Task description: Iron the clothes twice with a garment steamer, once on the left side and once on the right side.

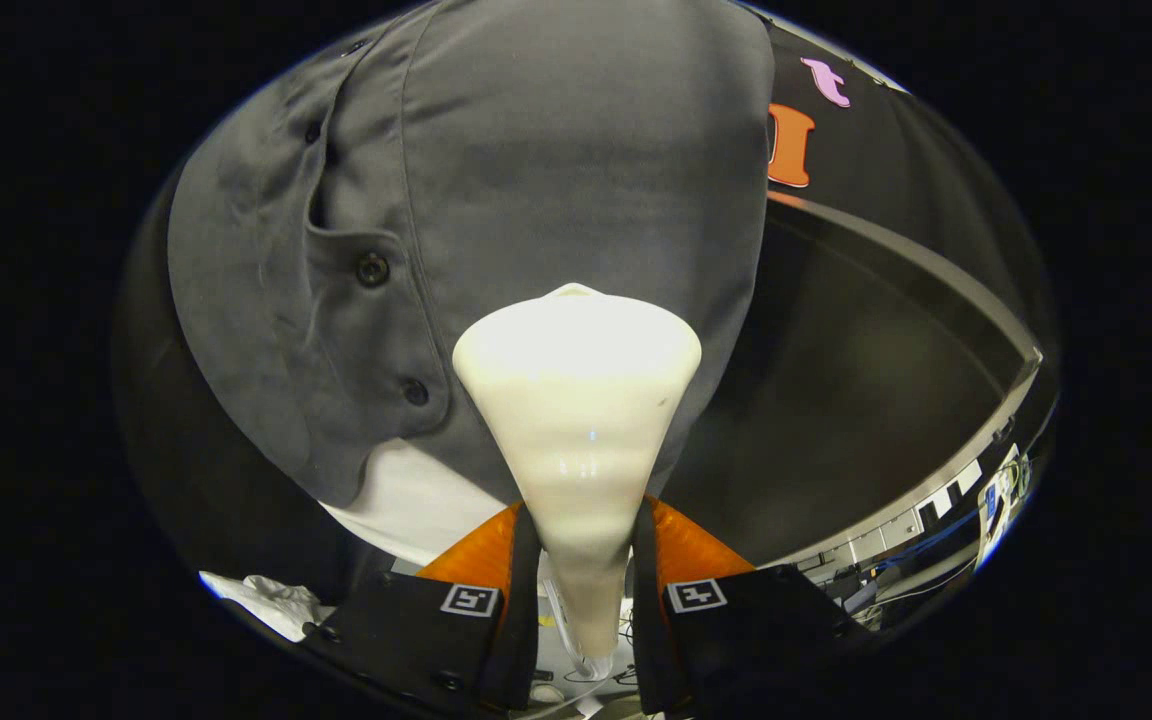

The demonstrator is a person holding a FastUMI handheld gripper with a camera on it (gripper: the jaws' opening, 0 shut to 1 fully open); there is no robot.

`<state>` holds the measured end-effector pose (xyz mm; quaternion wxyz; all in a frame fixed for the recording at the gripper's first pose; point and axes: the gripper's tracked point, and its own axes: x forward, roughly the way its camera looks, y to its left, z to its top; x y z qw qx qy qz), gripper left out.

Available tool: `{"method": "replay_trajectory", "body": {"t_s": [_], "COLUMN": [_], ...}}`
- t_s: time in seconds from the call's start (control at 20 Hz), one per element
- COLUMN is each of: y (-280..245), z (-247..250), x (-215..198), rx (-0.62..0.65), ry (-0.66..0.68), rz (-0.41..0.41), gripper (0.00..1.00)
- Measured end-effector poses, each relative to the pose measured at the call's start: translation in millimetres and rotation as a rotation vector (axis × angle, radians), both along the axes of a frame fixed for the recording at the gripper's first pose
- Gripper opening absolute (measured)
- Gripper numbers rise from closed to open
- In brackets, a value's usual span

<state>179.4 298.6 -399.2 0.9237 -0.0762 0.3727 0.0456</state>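
Garment steamer sits at frame centre: cream cone, wide head up against the fabric, narrow handle running down between the fingers. Gripper fingers are clamped on that handle, one each side. Head looks pressed on or just off the grey shirt, which hangs across the upper centre and left of frame. Button placket runs down left of the head, so the head sits on the panel to the picture's right of the buttons, near the hem.

Step, as a guess: one side pass in progress, low on the shirt; can't tell which pass. Next move calls for a steady stroke along that panel, head kept flat.

White underlayer shows below the hem, lower left. White cloth is bunched at the bottom left. Metal rail curves at right. Buttons and the folded placket edge could snag the head.
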Motion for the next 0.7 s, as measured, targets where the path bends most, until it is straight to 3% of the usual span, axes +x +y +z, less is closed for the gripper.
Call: {"method": "replay_trajectory", "body": {"t_s": [0.35,0.4,0.5,0.7], "y": [-28.9,-45.1,-37.9,-27.0], "z": [14.5,-13.7,14.7,73.2], "x": [29.1,-27.1,5.9,-0.4], "rx": [0.018,0.020,0.012,0.015], "ry": [0.027,0.029,0.008,-0.057], "rz": [-0.054,-0.057,-0.067,-0.044], "gripper": [0.47,0.47,0.47,0.47]}}
